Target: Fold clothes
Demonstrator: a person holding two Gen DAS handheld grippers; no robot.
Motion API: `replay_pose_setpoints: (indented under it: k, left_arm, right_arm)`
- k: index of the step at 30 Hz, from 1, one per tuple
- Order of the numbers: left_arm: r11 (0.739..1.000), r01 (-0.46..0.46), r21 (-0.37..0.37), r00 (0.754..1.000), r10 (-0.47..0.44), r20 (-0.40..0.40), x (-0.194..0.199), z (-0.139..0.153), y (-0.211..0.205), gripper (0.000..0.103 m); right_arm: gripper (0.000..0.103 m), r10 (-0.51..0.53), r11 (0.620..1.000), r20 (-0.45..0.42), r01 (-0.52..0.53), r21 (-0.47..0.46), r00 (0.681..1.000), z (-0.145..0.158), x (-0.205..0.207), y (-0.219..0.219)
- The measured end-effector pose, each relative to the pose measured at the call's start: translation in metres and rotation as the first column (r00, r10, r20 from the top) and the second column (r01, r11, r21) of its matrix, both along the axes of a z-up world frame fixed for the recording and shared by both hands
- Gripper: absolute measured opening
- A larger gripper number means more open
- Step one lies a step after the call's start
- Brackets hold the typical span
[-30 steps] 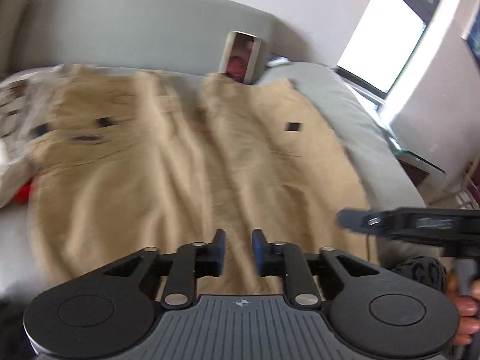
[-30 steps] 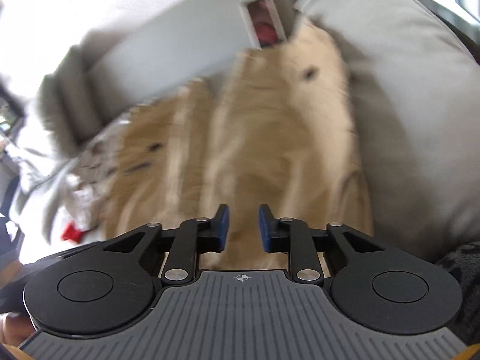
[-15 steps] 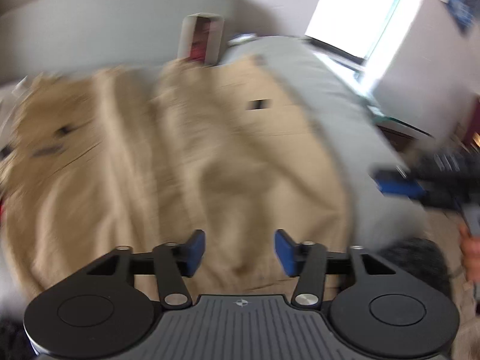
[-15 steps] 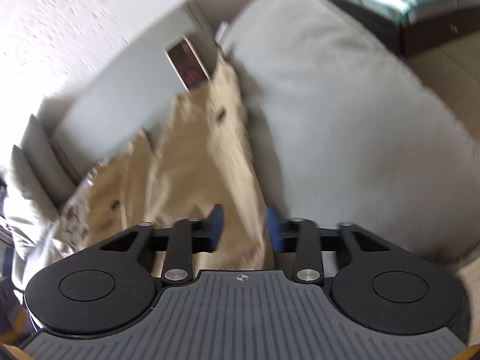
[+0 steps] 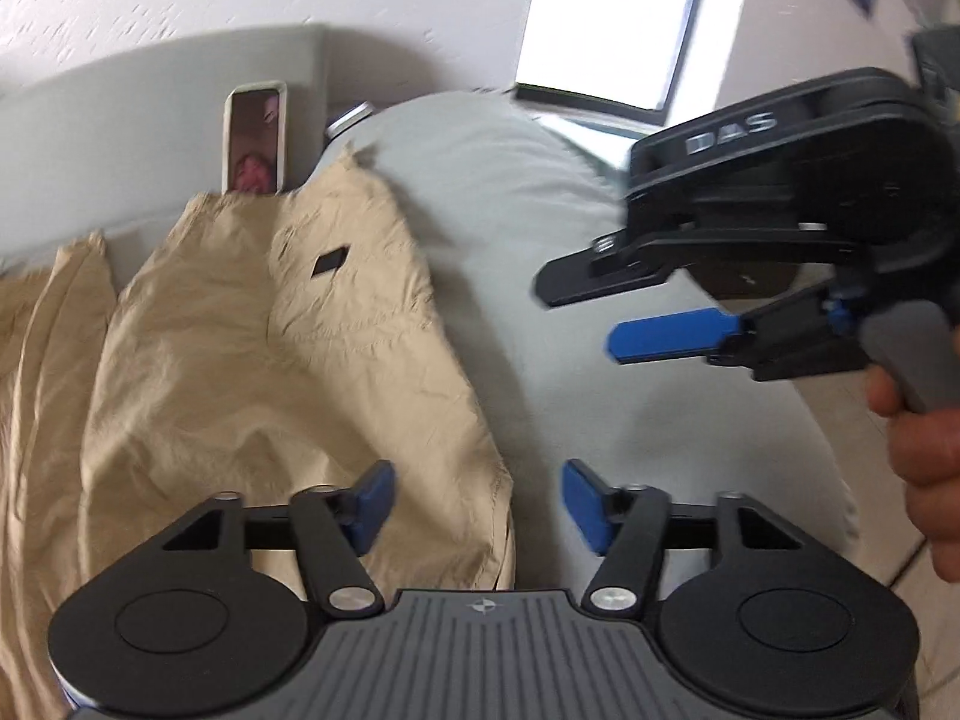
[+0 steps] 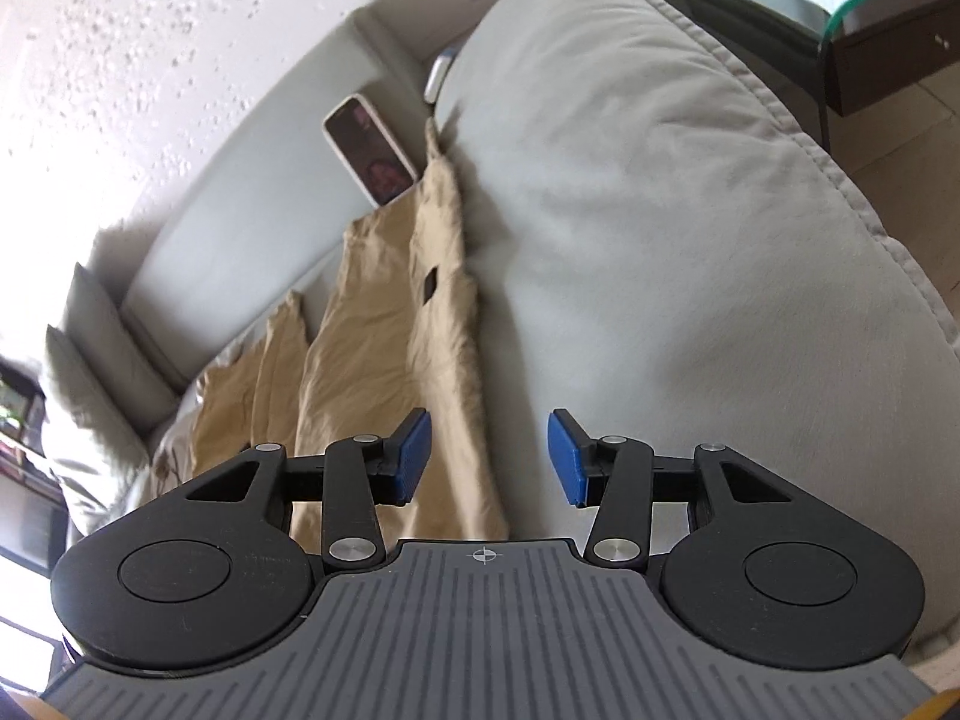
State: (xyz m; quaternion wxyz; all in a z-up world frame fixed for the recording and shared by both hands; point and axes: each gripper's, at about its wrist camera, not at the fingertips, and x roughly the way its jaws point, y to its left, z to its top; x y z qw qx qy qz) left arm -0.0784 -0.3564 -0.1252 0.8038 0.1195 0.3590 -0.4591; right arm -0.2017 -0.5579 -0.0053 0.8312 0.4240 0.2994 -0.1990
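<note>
1. The left gripper (image 5: 474,501) hangs over the sofa (image 5: 570,228) with its blue pads spread wide and nothing between them; the left pad sits over the trousers (image 5: 282,360), the right pad over bare grey cushion.
2. The near right corner of the trousers lies just below and between those pads, its hem dropping over the sofa's front edge.
3. The right gripper (image 6: 486,459) is likewise wide open and empty, its left pad over the trousers' right edge and its right pad over the sofa's broad grey cushion.
4. In the left wrist view the right gripper (image 5: 624,315) is seen from the side, above the sofa to the right of the trousers and clear of the cloth, with a hand (image 5: 927,456) on its grey handle.
5. The trousers are tan and creased, spread flat on the sofa seat and running from the front edge back to the backrest.
6. A small dark patch (image 5: 331,260) marks the right leg of the trousers; long folds run lengthwise between the legs.
7. A phone (image 5: 255,138) in a white case leans on the sofa's backrest, its lower end touching the far edge of the trousers.
8. A window (image 5: 606,18) glares white behind the sofa's right end.
</note>
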Motion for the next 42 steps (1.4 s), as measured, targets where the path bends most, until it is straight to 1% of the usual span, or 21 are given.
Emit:
replay_pose_setpoints:
  k: [3,7,8,9,10,11,13,14,19,23,25,26,27,28,29,30,31,33,36,39,42]
  left_arm:
    - [0.999,0.005,0.052,1.000,-0.007,0.031,-0.005,-0.009,-0.010,0.049]
    - [0.994,0.040,0.097,0.993,-0.051,0.104,-0.007,-0.019,-0.022,0.049]
    - [0.993,0.050,0.103,0.993,-0.061,0.103,-0.003,-0.019,-0.022,0.035]
    - [0.992,0.059,0.108,0.993,-0.070,0.099,0.002,-0.019,-0.021,0.025]
    - [0.991,0.069,0.114,0.992,-0.080,0.095,0.007,-0.019,-0.021,0.009]
    - [0.992,0.069,0.105,0.995,-0.076,0.060,0.016,-0.016,-0.017,0.004]
    - [0.995,0.054,0.083,0.998,-0.053,-0.014,0.035,-0.008,-0.006,0.003]
    - [0.996,0.049,0.068,0.998,-0.046,-0.031,0.041,-0.002,0.000,0.003]
    - [0.998,0.055,0.011,0.994,-0.054,-0.092,0.058,0.022,0.018,0.003]
    - [0.997,0.066,-0.028,0.988,-0.069,-0.136,0.068,0.027,0.027,0.003]
    - [0.996,0.070,-0.048,0.985,-0.077,-0.157,0.074,0.029,0.031,0.003]
    - [0.996,0.072,-0.058,0.983,-0.081,-0.168,0.077,0.029,0.034,0.003]
    - [0.995,0.073,-0.068,0.980,-0.084,-0.178,0.080,0.030,0.036,0.003]
    - [0.994,0.075,-0.078,0.978,-0.088,-0.188,0.083,0.031,0.039,0.003]
    - [0.993,0.076,-0.088,0.976,-0.092,-0.198,0.086,0.032,0.041,0.003]
    - [0.992,0.078,-0.098,0.973,-0.097,-0.208,0.089,0.032,0.043,0.003]
    - [0.991,0.079,-0.108,0.971,-0.101,-0.218,0.091,0.033,0.046,0.003]
    - [0.989,0.081,-0.128,0.965,-0.110,-0.238,0.097,0.035,0.051,0.003]
    - [0.984,0.083,-0.158,0.956,-0.123,-0.268,0.106,0.037,0.058,0.002]
    - [0.975,0.059,-0.216,0.946,-0.123,-0.300,0.113,0.040,0.078,0.002]
    - [0.963,0.016,-0.270,0.936,-0.109,-0.333,0.123,0.041,0.104,0.002]
  right_arm:
    - [0.050,-0.001,1.000,0.016,0.001,0.014,1.000,-0.015,0.002,-0.013]
    - [0.049,0.019,0.998,0.081,-0.023,0.050,0.997,-0.035,0.010,-0.032]
    - [0.049,0.025,0.998,0.104,-0.032,0.062,0.994,-0.041,0.013,-0.038]
    - [0.049,0.033,0.997,0.120,-0.042,0.069,0.992,-0.044,0.017,-0.043]
    - [0.049,0.045,0.996,0.131,-0.055,0.069,0.990,-0.045,0.021,-0.046]
    - [0.049,0.060,0.996,0.141,-0.070,0.063,0.988,-0.045,0.026,-0.049]
    - [0.049,0.082,0.995,0.152,-0.090,0.051,0.985,-0.045,0.040,-0.054]
    - [0.049,0.087,0.994,0.156,-0.095,0.049,0.984,-0.045,0.049,-0.057]
    - [0.050,0.088,0.992,0.181,-0.102,0.070,0.979,-0.050,0.103,-0.075]
    - [0.050,0.080,0.995,0.148,-0.088,0.048,0.986,-0.058,0.151,-0.087]
    - [0.049,0.069,0.995,0.149,-0.078,0.061,0.986,-0.063,0.170,-0.094]
    - [0.046,0.064,0.995,0.149,-0.076,0.071,0.987,-0.067,0.178,-0.097]
    - [0.038,0.061,0.994,0.143,-0.072,0.078,0.988,-0.070,0.186,-0.100]
    - [0.026,0.058,0.995,0.134,-0.068,0.075,0.989,-0.073,0.192,-0.101]
    - [0.021,0.056,0.996,0.133,-0.064,0.055,0.990,-0.070,0.196,-0.098]
    - [0.012,0.055,0.998,0.134,-0.059,0.030,0.990,-0.065,0.200,-0.094]
    - [0.008,0.053,0.999,0.135,-0.054,0.004,0.989,-0.060,0.203,-0.090]
    - [0.005,0.051,0.998,0.137,-0.045,-0.047,0.989,-0.050,0.210,-0.082]
    - [0.004,0.048,0.992,0.140,-0.030,-0.123,0.989,-0.035,0.220,-0.070]
    - [0.003,0.045,0.980,0.144,-0.015,-0.199,0.989,-0.020,0.230,-0.057]
    - [0.003,0.078,0.957,0.150,-0.032,-0.288,0.986,0.008,0.248,-0.018]
